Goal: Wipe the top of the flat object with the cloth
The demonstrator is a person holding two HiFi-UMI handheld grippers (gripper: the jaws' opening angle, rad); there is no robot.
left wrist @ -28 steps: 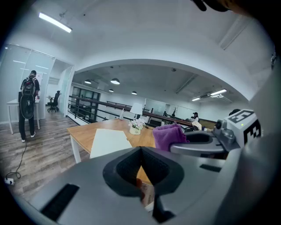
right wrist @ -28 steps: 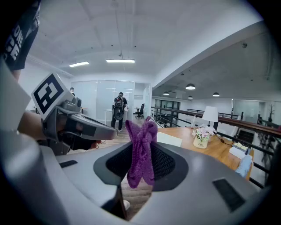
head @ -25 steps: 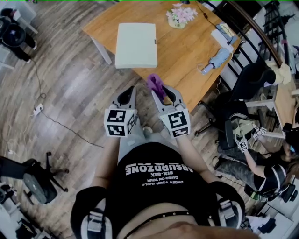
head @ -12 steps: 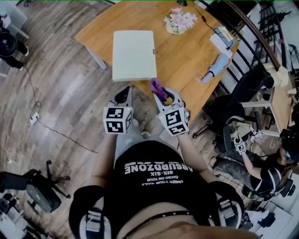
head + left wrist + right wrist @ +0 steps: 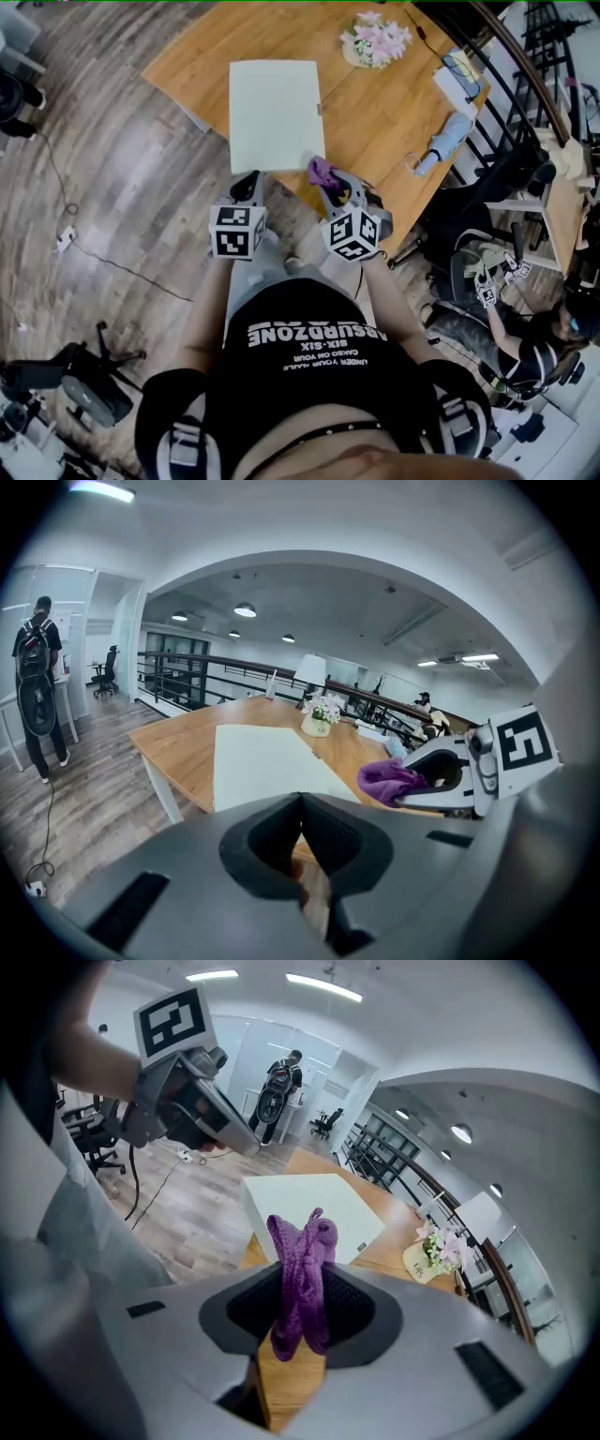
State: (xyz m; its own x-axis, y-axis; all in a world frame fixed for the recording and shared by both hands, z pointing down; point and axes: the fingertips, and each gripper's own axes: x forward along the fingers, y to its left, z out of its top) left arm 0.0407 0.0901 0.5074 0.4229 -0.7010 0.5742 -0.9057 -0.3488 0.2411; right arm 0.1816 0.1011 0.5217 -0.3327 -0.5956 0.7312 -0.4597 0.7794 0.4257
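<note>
A flat white box (image 5: 276, 112) lies on the wooden table (image 5: 375, 122); it also shows in the left gripper view (image 5: 262, 766) and the right gripper view (image 5: 314, 1204). My right gripper (image 5: 325, 178) is shut on a purple cloth (image 5: 322, 171), which sticks up between its jaws (image 5: 302, 1274) and hangs at the table's near edge, just short of the box. My left gripper (image 5: 246, 186) is shut and holds nothing; it hovers at the box's near edge. The cloth and right gripper show at the right of the left gripper view (image 5: 394, 780).
A pot of pink flowers (image 5: 375, 39), a folded umbrella (image 5: 442, 141) and a small device (image 5: 459, 77) sit at the table's far and right side. Black railing (image 5: 511, 103) runs past it. A person sits at lower right (image 5: 525, 347). A cable (image 5: 103, 253) trails on the wood floor.
Both grippers have moved forward to the table's near edge, the cloth now close to the white box. The jaws' states are unchanged.
</note>
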